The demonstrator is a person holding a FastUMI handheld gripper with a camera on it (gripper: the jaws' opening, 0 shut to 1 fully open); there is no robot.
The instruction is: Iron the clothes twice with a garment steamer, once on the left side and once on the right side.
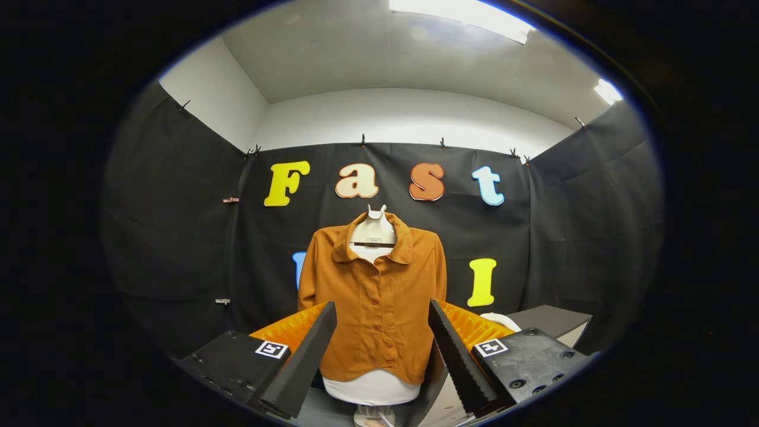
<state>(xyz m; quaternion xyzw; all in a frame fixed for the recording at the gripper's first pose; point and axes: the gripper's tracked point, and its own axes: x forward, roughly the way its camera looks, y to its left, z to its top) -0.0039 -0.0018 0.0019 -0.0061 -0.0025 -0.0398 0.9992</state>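
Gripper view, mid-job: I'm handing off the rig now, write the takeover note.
Gripper: fingers open, holding nothing, pointed at the shirt.
Rust-brown button-up collared shirt: on a white mannequin torso, straight ahead beyond the fingers, buttoned, hanging upright.
White rounded object beyond the right finger: could be the garment steamer, cannot tell.
Done: no sign of any pass.
Left: grasp steamer, steam left side, then right.

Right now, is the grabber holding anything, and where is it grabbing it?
Nothing is held. The gripper is open, its fingers spread wide apart with only air between them. The orange shirt hangs on a mannequin beyond them, untouched.
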